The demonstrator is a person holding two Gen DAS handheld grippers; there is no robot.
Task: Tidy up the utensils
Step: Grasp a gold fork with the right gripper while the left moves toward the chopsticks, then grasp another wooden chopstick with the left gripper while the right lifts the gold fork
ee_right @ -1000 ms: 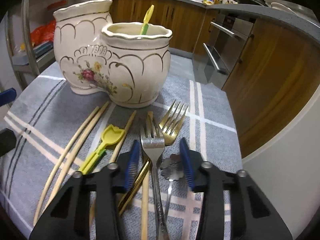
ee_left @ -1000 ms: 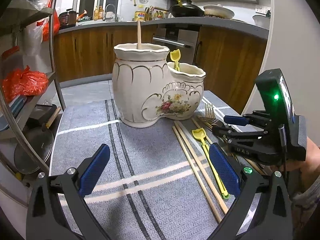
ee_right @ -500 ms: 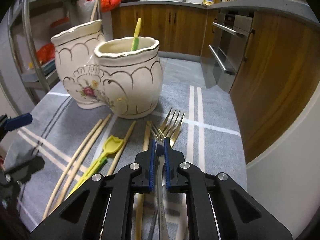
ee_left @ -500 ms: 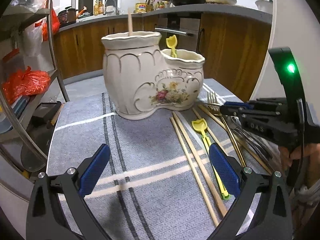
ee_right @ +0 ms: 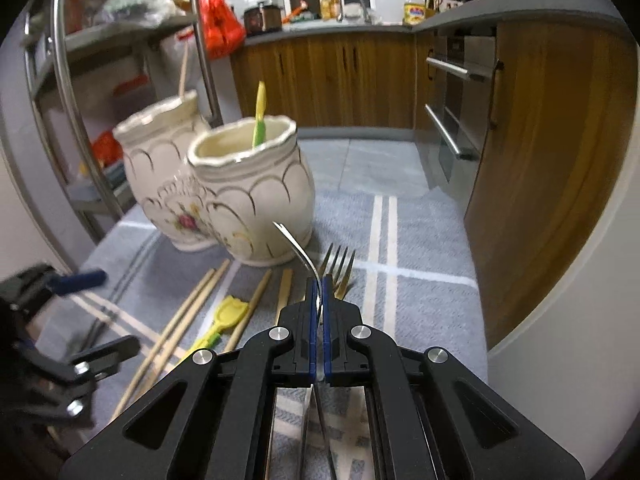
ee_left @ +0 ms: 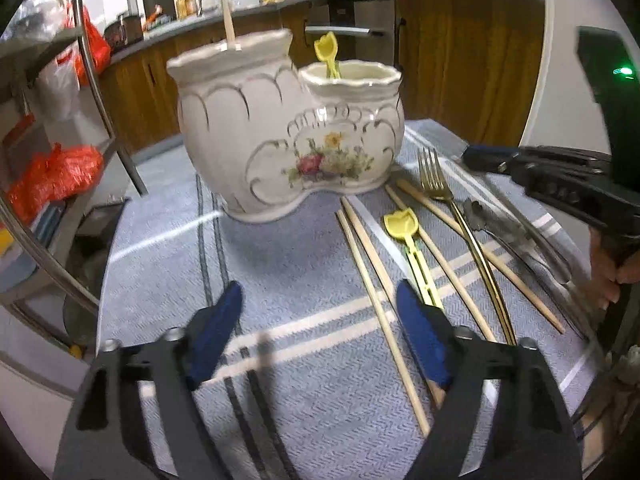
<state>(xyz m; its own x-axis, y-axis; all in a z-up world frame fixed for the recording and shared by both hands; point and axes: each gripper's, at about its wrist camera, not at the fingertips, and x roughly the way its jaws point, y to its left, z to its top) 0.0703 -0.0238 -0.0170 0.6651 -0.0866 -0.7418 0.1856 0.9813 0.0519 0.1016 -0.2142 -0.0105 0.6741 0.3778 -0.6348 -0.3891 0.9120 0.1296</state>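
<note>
Right gripper (ee_right: 319,300), at lower centre of its view, is closed fully on the silver fork (ee_right: 298,250), pinching the neck edge-on so the tines curve up toward the ceramic holder (ee_right: 248,200) at centre. The fork appears light, rigid and smooth, so likely to pivot or slip in a narrow pinch; a grip nearer the handle's middle would probably steady it. Left gripper (ee_left: 320,332), at lower centre of its view, is wide open, holding nothing, above the grey cloth (ee_left: 288,248). Gold fork (ee_left: 436,180), chopsticks (ee_left: 376,272) and yellow pick (ee_left: 404,226) lie right of centre.
</note>
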